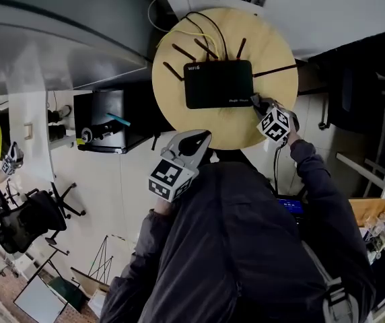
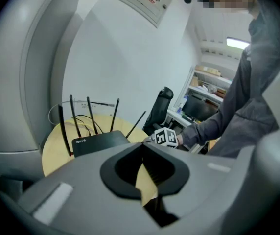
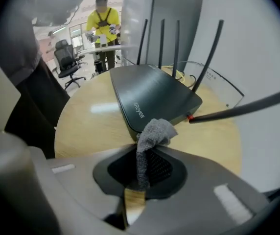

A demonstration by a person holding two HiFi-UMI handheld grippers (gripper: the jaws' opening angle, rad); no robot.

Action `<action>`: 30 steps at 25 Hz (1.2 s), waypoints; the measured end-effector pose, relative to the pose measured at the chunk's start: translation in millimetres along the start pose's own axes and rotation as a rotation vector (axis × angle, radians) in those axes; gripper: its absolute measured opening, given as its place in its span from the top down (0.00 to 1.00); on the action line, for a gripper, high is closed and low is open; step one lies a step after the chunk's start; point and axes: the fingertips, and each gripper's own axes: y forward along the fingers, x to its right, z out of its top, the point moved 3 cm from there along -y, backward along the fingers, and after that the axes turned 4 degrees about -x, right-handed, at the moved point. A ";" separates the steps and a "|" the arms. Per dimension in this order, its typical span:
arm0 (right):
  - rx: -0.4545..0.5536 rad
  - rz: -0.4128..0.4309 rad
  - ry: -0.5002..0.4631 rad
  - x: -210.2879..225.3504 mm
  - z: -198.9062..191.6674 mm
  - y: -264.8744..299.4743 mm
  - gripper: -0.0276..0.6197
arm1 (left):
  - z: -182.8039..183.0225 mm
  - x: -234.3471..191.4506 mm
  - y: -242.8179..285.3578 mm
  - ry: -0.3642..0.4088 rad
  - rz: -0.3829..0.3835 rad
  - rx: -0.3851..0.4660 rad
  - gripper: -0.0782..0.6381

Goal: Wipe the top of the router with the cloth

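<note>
An office corner with a white wall holds a round pale wooden table (image 1: 274,64), and on it lies the flat black plastic router (image 1: 218,83). Its thin black antennas (image 1: 180,51) stand along the far edge, and yellow and white cables (image 1: 187,35) trail off behind.

The top of the router is bare. The grey knitted cloth (image 3: 154,133) hangs just at its near right corner, and I cannot tell whether it touches the casing. The right gripper (image 3: 141,150) has its jaws clamped on a narrow strip of that cloth, with a bunched wad poking out past the tips. The left gripper (image 2: 142,149) hovers over the near edge of the table, well apart from the router, its jaws together with nothing between them. Farther off, the right gripper view shows a person in a yellow top (image 3: 101,22) beside a black office chair (image 3: 67,61).

The risks, as I judge them:
- **Weak pinch:** the grip on the cloth looks slight, so dragging it across the casing could pull it free.
- **Pressing too low:** the hard jaw tips could scrape the plastic instead of the cloth.
- **Router unbraced:** a firm stroke may push it towards the cables.
- **Long sweep:** the cloth could snag on the antennas.
</note>
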 end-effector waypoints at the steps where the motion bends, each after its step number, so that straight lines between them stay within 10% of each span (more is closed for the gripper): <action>1: 0.013 -0.003 0.066 -2.2 0.2 -1.1 0.91 | 1.7 1.8 1.2 0.009 -0.009 -0.002 0.89; 14: 0.157 -0.033 1.037 -11.0 -8.6 -3.9 0.91 | 3.3 -23.5 -20.1 0.076 -0.092 -0.019 0.89; 20: 0.138 -0.104 1.179 -27.4 5.6 7.6 0.91 | -10.0 -52.1 -54.4 0.064 -0.090 -0.006 0.89; 30: 0.122 -0.041 1.096 -67.5 89.5 39.2 0.91 | -28.5 -85.8 -93.7 0.061 -0.096 0.009 0.89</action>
